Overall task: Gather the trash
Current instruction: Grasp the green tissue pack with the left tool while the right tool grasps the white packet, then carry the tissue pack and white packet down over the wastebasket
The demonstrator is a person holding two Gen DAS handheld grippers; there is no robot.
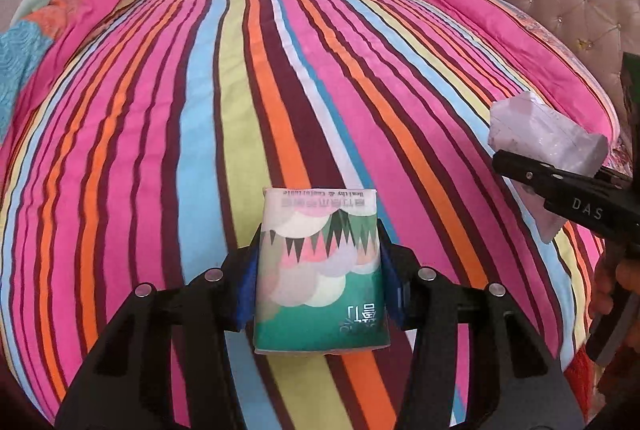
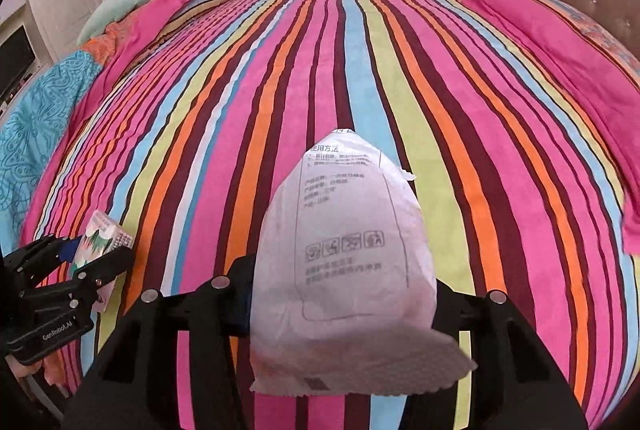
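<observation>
Tissue pack (image 1: 322,270) green, pastel clouds; wrapper (image 2: 344,258) white, printed.

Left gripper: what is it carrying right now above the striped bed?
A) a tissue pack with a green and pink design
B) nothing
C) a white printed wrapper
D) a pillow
A: in the left wrist view the tissue pack sits clamped between the fingers of the left gripper, while the white wrapper is in the right gripper.
</observation>
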